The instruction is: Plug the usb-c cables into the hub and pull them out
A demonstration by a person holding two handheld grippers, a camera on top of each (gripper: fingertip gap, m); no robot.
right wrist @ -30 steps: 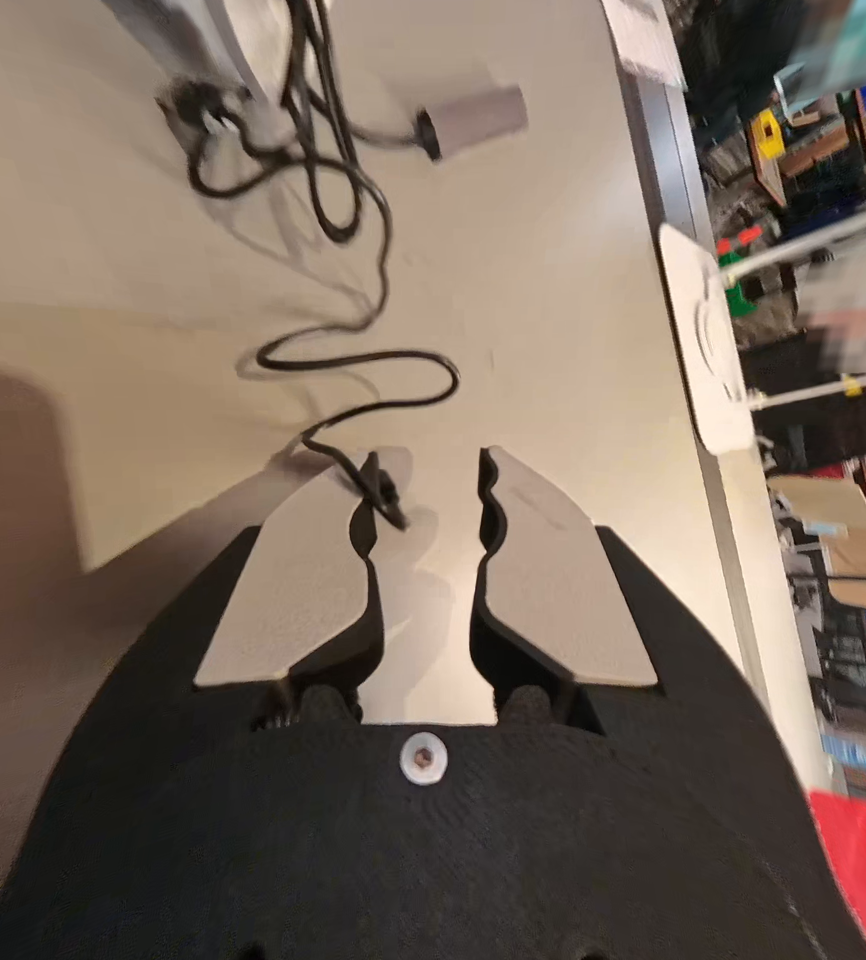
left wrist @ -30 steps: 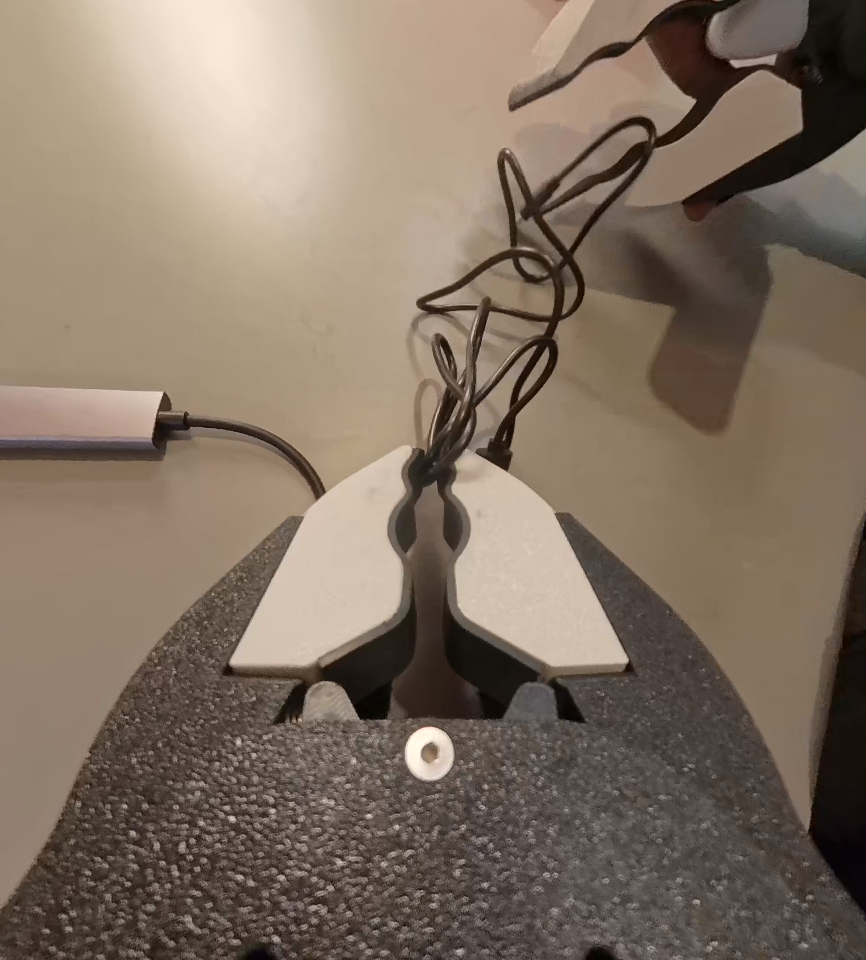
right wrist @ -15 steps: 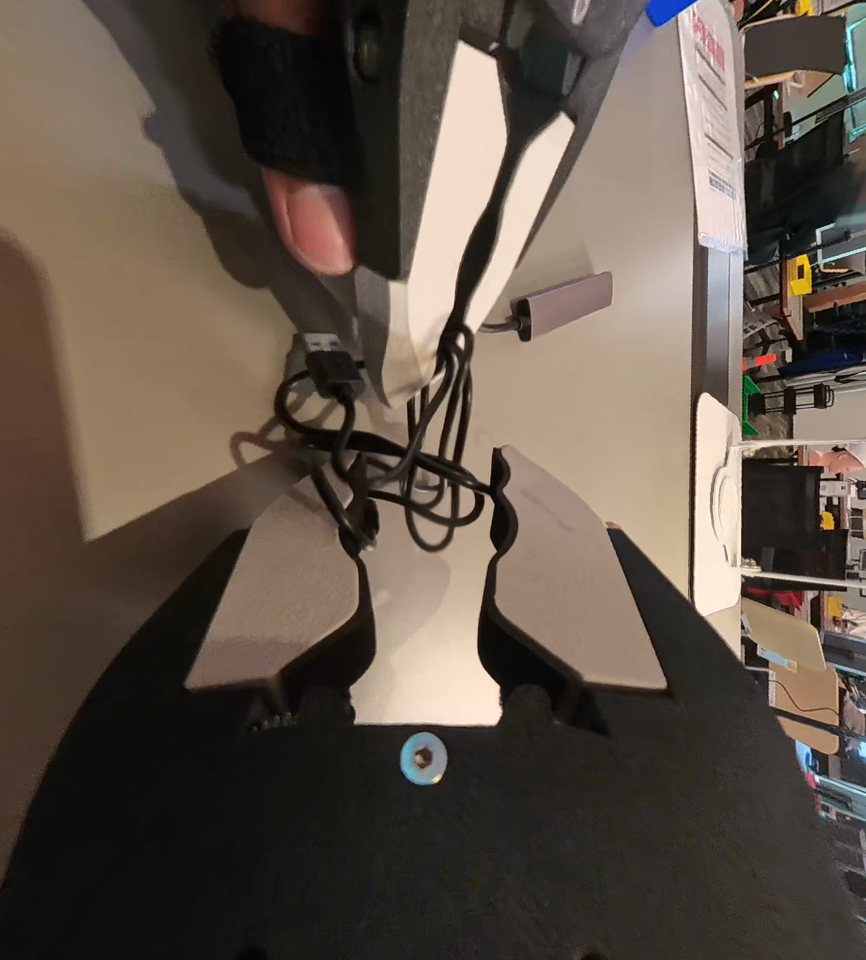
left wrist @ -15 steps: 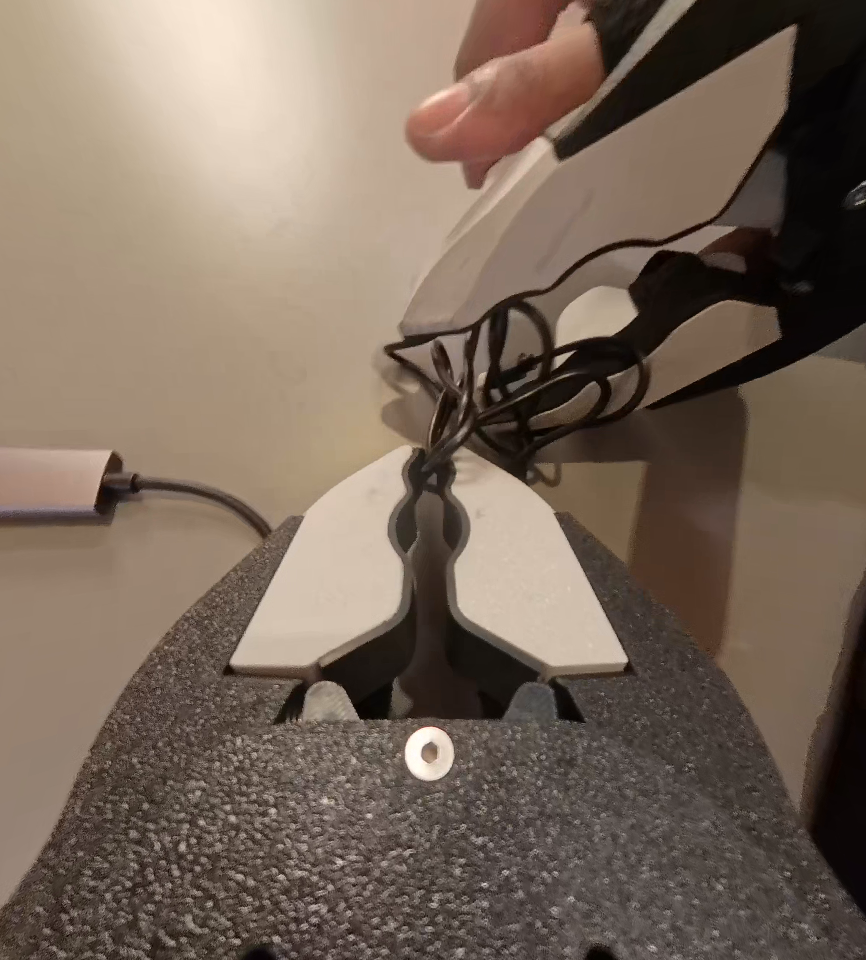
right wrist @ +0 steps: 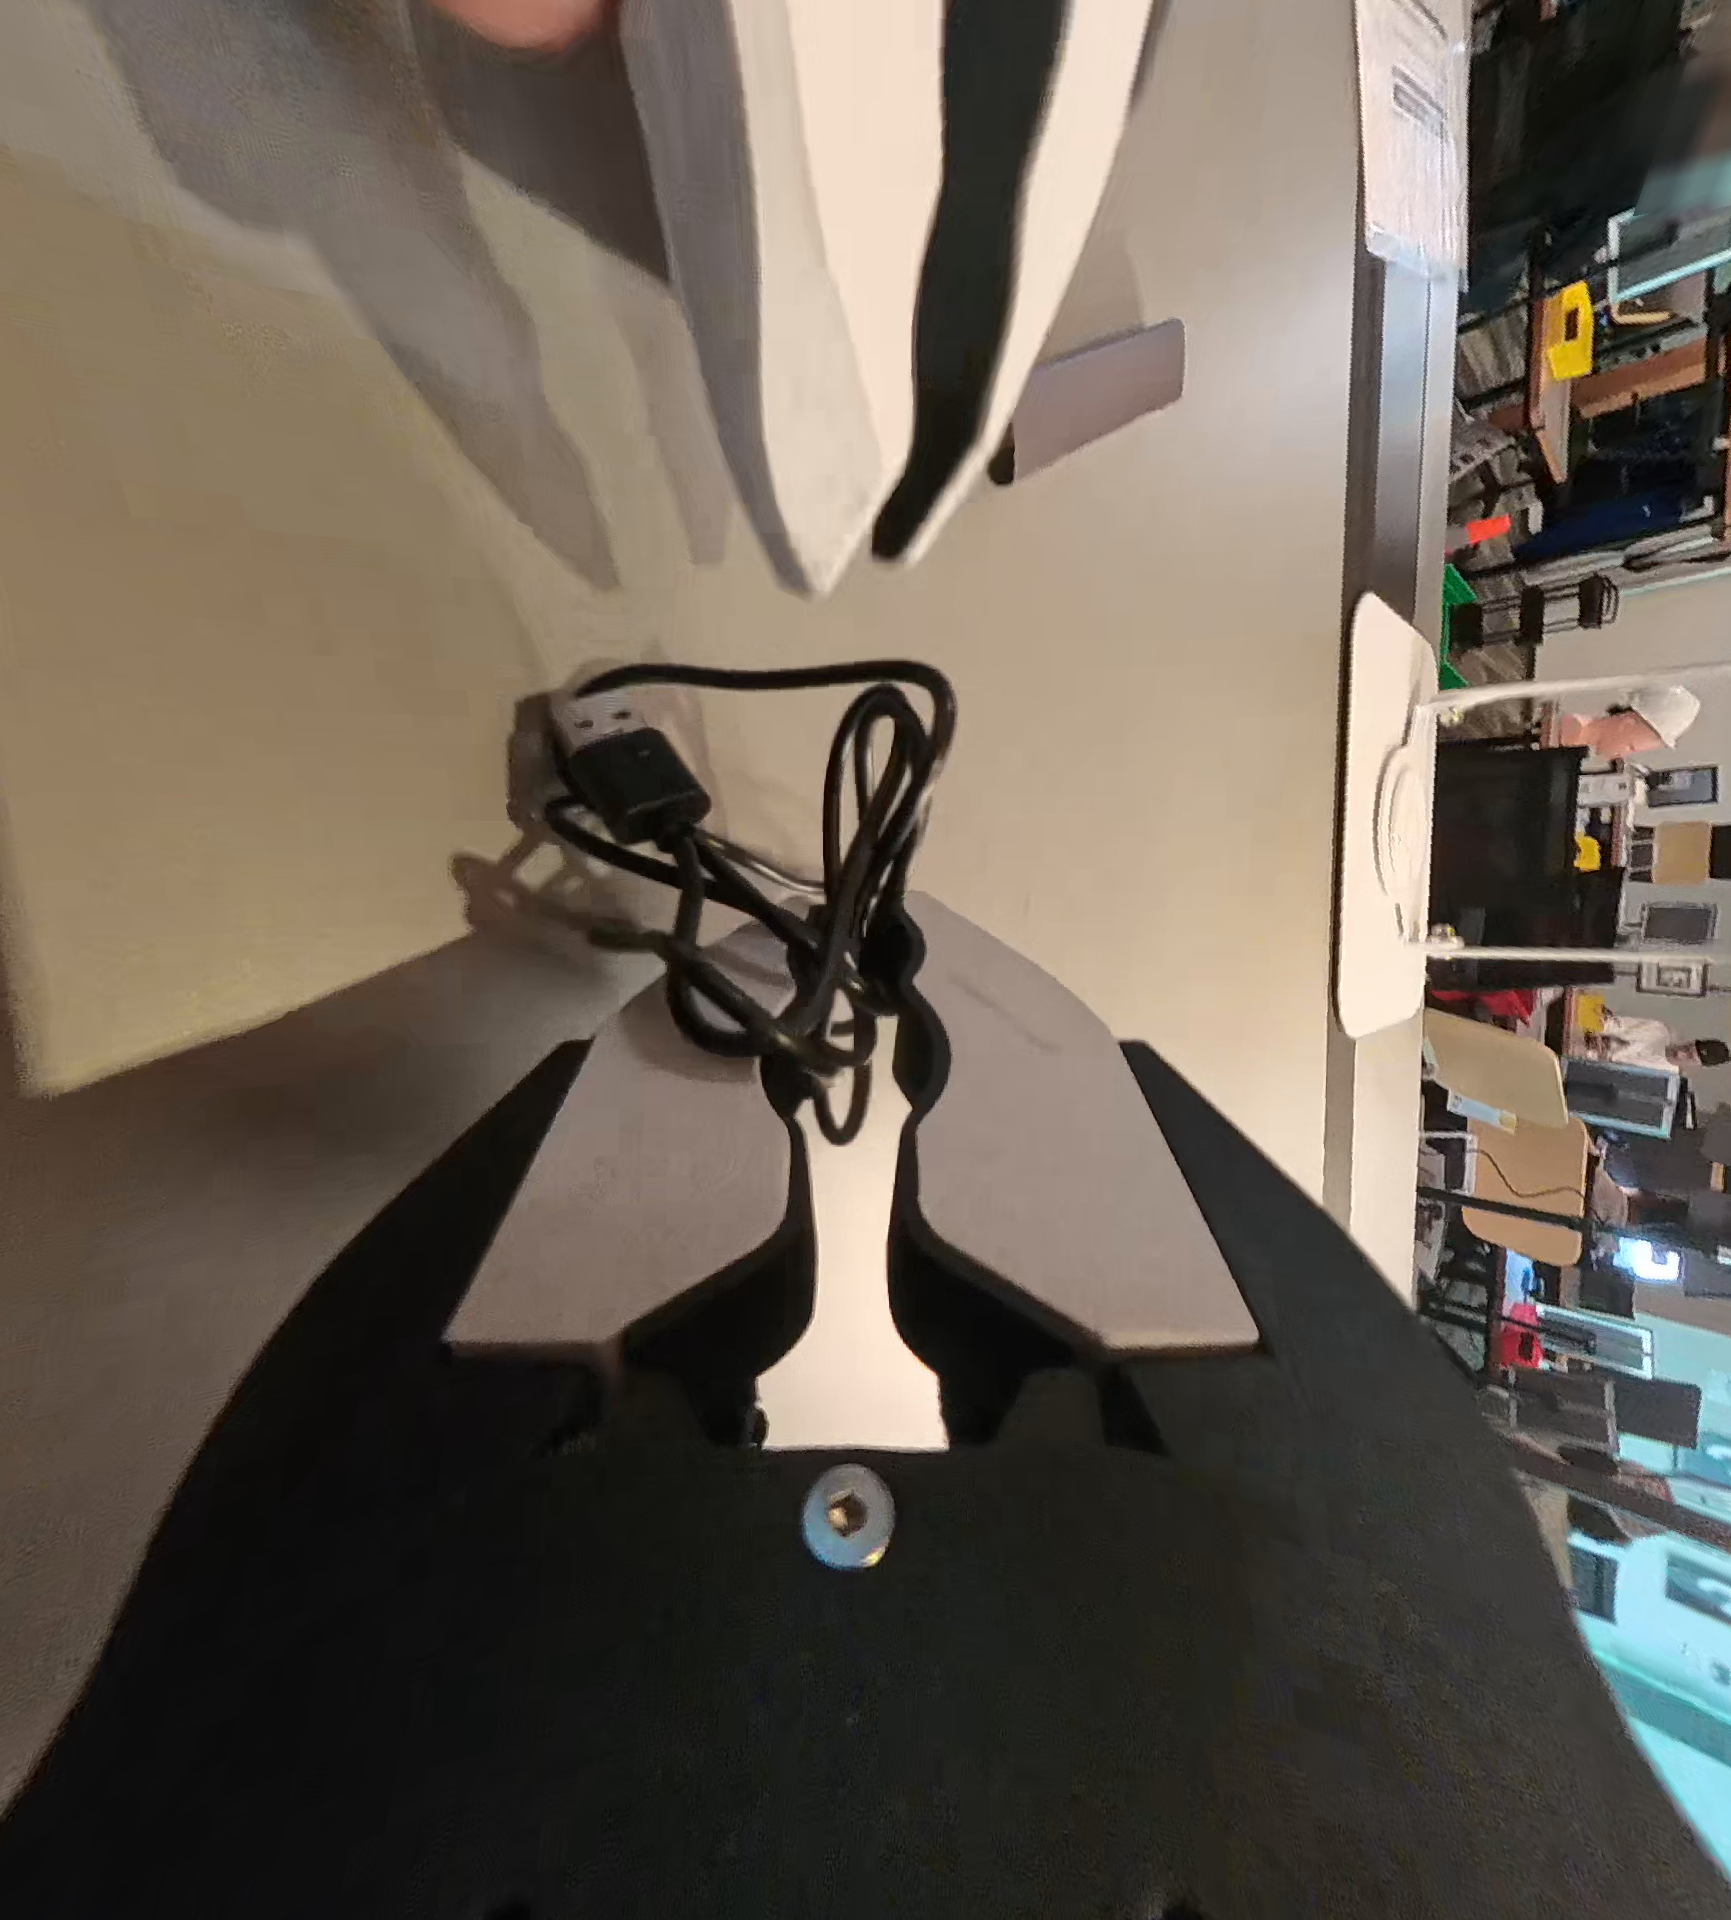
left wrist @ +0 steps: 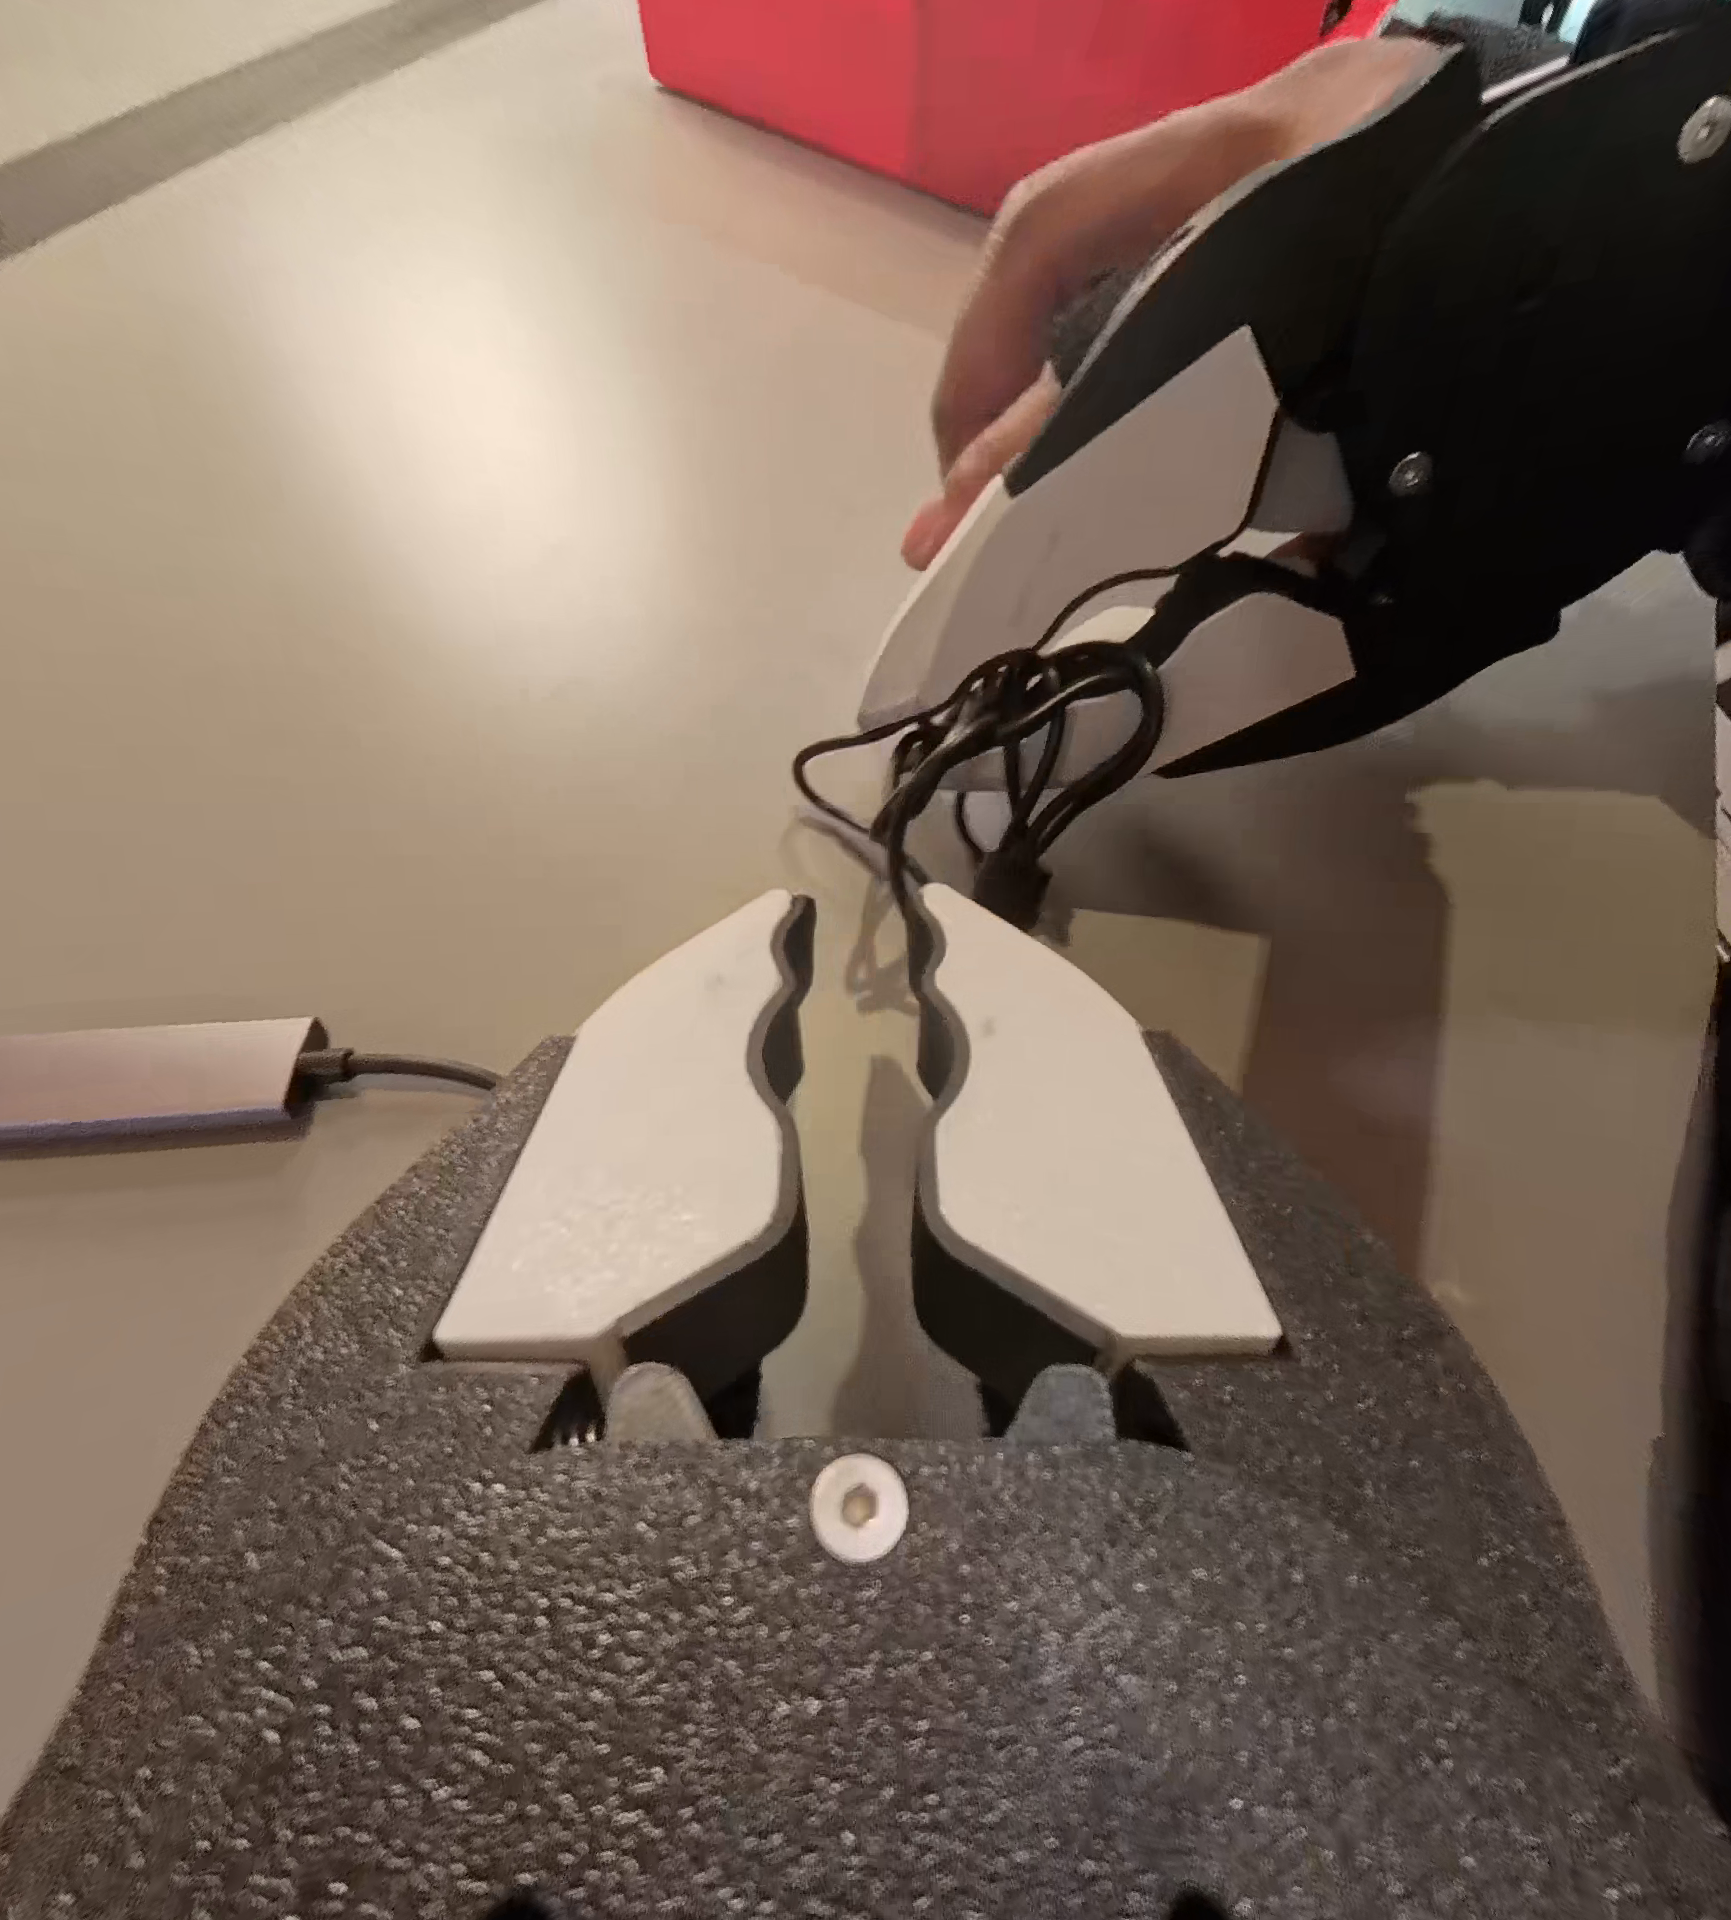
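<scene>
Pinching the tangled black cable (right wrist: 840, 894), right tool (right wrist: 856, 935).

**Cable bundle between two grippers**

The left gripper (left wrist: 866, 914) hovers over the tan table (left wrist: 373, 540), its pale fingers a little apart, one black strand running along the right finger's inner edge. Just ahead, the right gripper (left wrist: 954, 717) pinches the tangled cable (left wrist: 1027, 717), a hand (left wrist: 1058, 260) behind it. The grey hub (left wrist: 102, 1081) lies left; a red box (left wrist: 954, 83) sits far back.
</scene>
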